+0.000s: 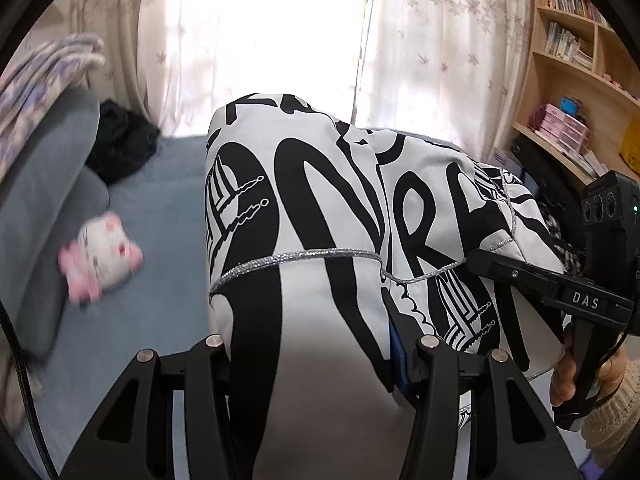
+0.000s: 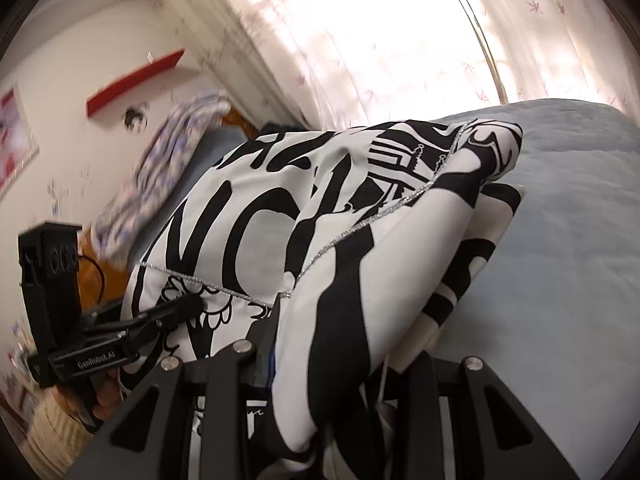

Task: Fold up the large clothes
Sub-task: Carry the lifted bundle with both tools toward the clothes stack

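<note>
Left gripper (image 1: pixel 320 360) is pinching the near edge of the black-and-white garment (image 1: pixel 320 208); cloth fills the gap between the jaws. Right gripper (image 2: pixel 344 364) is clamped on the same edge further along, fabric bunched between its jaws. Holding two points on one hem keeps that edge taut, so the panel can be carried over as a flap, probably mid-fold. The garment is lifted at the near side, draping away from both grippers with its far end resting on the blue bed (image 2: pixel 560 240). A silver trim line (image 1: pixel 304 256) runs across it, a handy fold reference. Further out: a pink plush toy (image 1: pixel 102 258), a grey pillow (image 1: pixel 44 160) and a black cloth heap (image 1: pixel 120 144) clear of the fold area. Curtains (image 1: pixel 432 40) behind.
</note>
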Demonstrator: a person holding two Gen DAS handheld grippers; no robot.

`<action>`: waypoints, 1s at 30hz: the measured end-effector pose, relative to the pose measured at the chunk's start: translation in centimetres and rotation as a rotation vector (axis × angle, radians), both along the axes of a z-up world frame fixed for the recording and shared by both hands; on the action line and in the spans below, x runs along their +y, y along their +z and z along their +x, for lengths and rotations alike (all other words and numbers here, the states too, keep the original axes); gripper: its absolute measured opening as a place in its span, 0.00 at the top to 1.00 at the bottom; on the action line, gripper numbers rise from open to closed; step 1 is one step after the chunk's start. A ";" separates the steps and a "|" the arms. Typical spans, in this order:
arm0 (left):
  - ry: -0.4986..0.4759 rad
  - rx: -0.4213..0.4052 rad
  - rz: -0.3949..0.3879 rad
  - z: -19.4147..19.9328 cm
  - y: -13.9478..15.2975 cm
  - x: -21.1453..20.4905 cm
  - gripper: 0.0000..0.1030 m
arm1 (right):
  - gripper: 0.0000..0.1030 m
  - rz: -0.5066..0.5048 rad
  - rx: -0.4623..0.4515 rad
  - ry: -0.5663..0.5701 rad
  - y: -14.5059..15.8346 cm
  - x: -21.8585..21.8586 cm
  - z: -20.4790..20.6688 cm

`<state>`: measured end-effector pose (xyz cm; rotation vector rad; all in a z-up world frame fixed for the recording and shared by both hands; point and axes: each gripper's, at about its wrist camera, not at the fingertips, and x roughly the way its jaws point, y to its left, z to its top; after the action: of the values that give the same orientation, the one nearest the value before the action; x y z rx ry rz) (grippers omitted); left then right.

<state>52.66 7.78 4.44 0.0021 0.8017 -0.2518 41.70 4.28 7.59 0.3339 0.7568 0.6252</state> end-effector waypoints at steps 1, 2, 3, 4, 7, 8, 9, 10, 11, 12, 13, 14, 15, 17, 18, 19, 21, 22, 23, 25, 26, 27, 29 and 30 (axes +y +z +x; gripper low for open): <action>0.000 -0.005 0.005 2.0 0.2 0.2 0.51 | 0.70 0.010 -0.004 -0.009 0.1 0.3 1.5; -0.001 -0.011 0.011 4.1 0.3 0.5 0.51 | 0.70 0.013 -0.013 -0.016 0.2 0.8 3.2; 0.004 -0.013 0.011 6.1 0.3 0.9 0.51 | 0.70 0.003 -0.028 -0.030 0.2 1.5 5.1; 0.002 -0.014 0.017 8.3 0.0 1.4 0.51 | 0.69 0.004 -0.032 -0.039 0.1 1.9 6.4; 0.006 -0.007 0.022 13.3 -1.3 2.1 0.51 | 0.69 -0.002 -0.032 -0.058 -1.1 3.5 11.4; 0.010 0.003 0.018 15.1 -2.1 2.5 0.51 | 0.69 -0.002 -0.030 -0.062 -1.5 3.7 12.3; 0.012 0.017 0.008 17.0 -3.1 3.0 0.51 | 0.70 0.002 -0.020 -0.070 -2.4 3.8 13.8; 0.014 0.028 0.004 17.6 -3.7 2.9 0.51 | 0.69 0.014 -0.005 -0.074 -3.2 3.6 14.7; 0.015 0.050 -0.005 19.2 -5.0 3.4 0.51 | 0.69 0.026 0.018 -0.076 -4.6 3.5 16.1; 0.015 0.069 -0.011 20.2 -6.0 3.6 0.51 | 0.69 0.033 0.039 -0.079 -5.7 3.4 17.0; 0.016 0.101 -0.013 21.5 -7.8 3.9 0.50 | 0.69 0.043 0.068 -0.079 -7.1 3.3 17.8; 0.022 0.126 -0.007 22.1 -9.3 4.2 0.49 | 0.69 0.049 0.103 -0.080 -8.6 3.3 18.5; 0.039 0.152 -0.004 22.7 -10.7 4.3 0.44 | 0.69 0.041 0.142 -0.099 -10.3 3.1 19.3; 0.066 0.173 -0.056 23.4 -13.0 5.6 0.35 | 0.63 0.062 0.154 -0.124 -12.6 2.3 19.8; 0.075 0.179 -0.096 23.6 -13.9 6.3 0.30 | 0.61 0.060 0.153 -0.125 -13.4 1.9 19.5; 0.076 0.186 -0.112 23.6 -14.6 6.6 0.29 | 0.57 0.051 0.153 -0.122 -14.0 1.6 19.3; 0.064 0.177 -0.097 23.3 -15.6 6.8 0.24 | 0.56 0.044 0.138 -0.111 -15.2 1.3 18.7; 0.061 0.169 -0.083 23.2 -16.0 6.7 0.22 | 0.55 0.038 0.133 -0.108 -15.6 1.3 18.6; 0.062 0.162 -0.070 23.1 -16.3 6.6 0.19 | 0.55 0.032 0.126 -0.108 -15.9 1.5 18.3; 0.081 0.156 -0.051 23.2 -16.7 6.8 0.13 | 0.54 0.036 0.126 -0.112 -16.0 1.9 18.4; 0.092 0.154 -0.043 22.8 -16.9 6.8 0.08 | 0.53 0.041 0.130 -0.116 -16.1 2.1 18.4; 0.106 0.153 -0.038 22.6 -17.1 7.1 0.06 | 0.53 0.043 0.133 -0.118 -16.2 2.2 18.3; 0.119 0.150 -0.033 22.4 -17.5 7.8 0.06 | 0.51 0.027 0.130 -0.121 -16.2 2.2 18.0; 0.124 0.142 -0.023 22.5 -17.6 8.0 0.05 | 0.51 0.014 0.129 -0.125 -16.2 2.0 17.8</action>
<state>75.17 15.79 -13.14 -0.0876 0.9368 -0.1442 59.52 6.28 -8.58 0.4339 0.8486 0.4949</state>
